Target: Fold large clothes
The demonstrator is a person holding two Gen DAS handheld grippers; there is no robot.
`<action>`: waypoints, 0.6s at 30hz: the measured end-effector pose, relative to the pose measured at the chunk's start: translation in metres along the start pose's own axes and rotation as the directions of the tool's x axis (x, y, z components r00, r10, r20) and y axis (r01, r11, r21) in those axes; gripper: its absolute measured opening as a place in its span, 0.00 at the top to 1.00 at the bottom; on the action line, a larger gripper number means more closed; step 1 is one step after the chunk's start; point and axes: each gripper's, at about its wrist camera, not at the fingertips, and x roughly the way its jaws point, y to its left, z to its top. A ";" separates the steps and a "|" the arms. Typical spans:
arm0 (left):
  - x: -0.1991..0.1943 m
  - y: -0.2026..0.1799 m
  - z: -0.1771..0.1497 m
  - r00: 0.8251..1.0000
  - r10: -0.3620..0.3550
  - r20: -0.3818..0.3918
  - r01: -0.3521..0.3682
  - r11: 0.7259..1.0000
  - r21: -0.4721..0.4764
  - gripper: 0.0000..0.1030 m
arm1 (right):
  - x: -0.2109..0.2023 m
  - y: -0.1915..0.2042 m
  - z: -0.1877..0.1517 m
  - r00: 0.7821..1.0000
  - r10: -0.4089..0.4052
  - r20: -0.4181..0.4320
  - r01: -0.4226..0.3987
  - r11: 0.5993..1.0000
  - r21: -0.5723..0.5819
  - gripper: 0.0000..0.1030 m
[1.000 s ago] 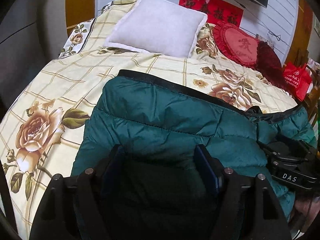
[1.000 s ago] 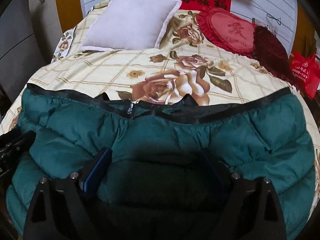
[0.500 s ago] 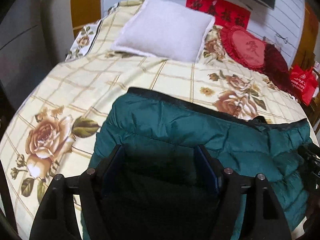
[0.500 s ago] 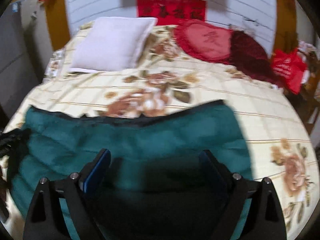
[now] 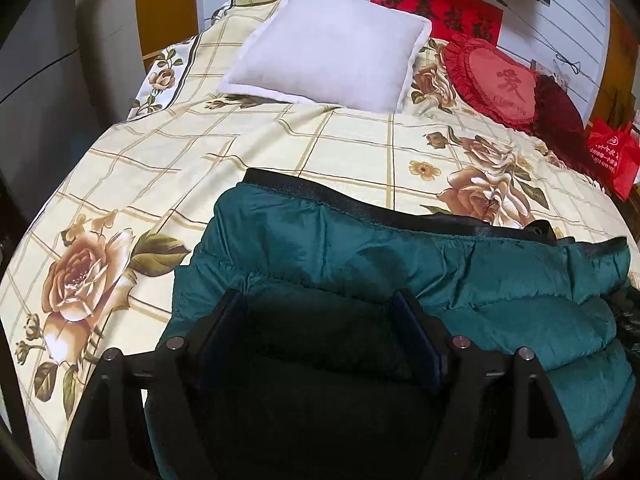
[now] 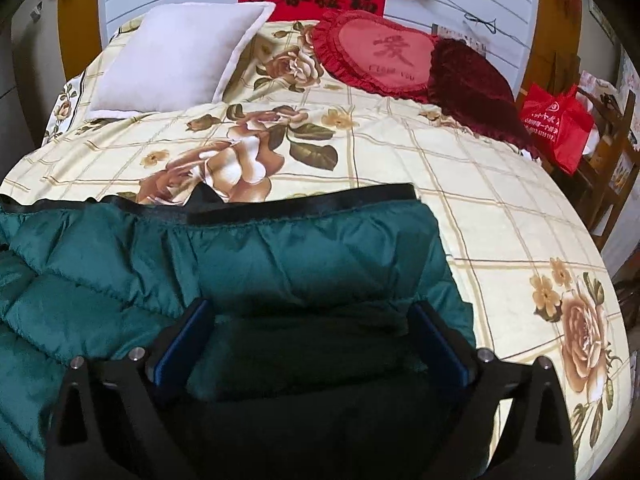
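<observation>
floral bed (image 5: pixel 168 152) | green jacket (image 5: pixel 400 264) flat | L gripper (image 5: pixel 320 320) & R gripper (image 6: pixel 312 320) wide apart, nothing held

My right gripper (image 6: pixel 312 332) stands with fingers spread wide over the green puffer jacket (image 6: pixel 248 264), its black hem toward twelve o'clock. On the floral bedspread (image 6: pixel 460 184), a white pillow (image 6: pixel 176 52) lies at eleven, a red heart cushion (image 6: pixel 380 52) at one, a red bag (image 6: pixel 556 124) at two.

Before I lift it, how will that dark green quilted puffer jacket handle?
The dark green quilted puffer jacket probably flops and sags: it lies in soft folds on the floral bedspread. Puffy channels suggest light for its bulk. The sheen hints it may slip between the fingers.
</observation>
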 end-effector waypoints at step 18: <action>-0.003 0.002 -0.004 1.000 -0.008 0.018 0.008 1.000 -0.012 0.20 | -0.044 0.056 -0.036 0.980 0.189 0.068 -0.188 0.982 -0.023 0.01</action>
